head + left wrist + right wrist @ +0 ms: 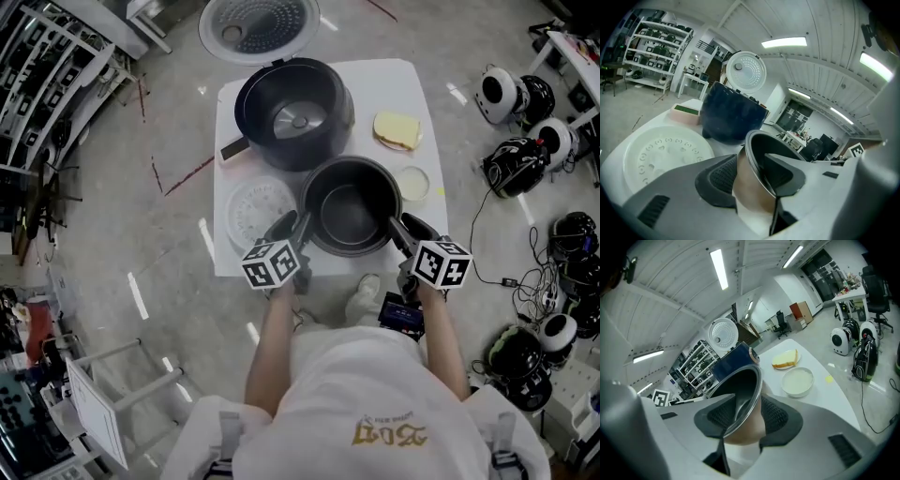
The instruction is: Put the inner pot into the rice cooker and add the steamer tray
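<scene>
The dark inner pot (349,211) stands on the white table (394,80), in front of the dark rice cooker (292,112), whose lid (258,26) is swung up. The white perforated steamer tray (258,211) lies flat to the left of the pot. My left gripper (298,225) straddles the pot's left rim, one jaw outside and one inside; its own view shows the pot wall (750,187) in the gap of the left gripper (754,176). My right gripper (398,230) straddles the right rim the same way, seen closer as right gripper (745,416). Both are open around the rim.
A plate with a yellow slice (397,129) and a small white dish (413,182) sit on the table's right side. A pink block (686,112) lies left of the cooker. Round devices and cables (525,141) litter the floor to the right; shelving (42,84) stands at the left.
</scene>
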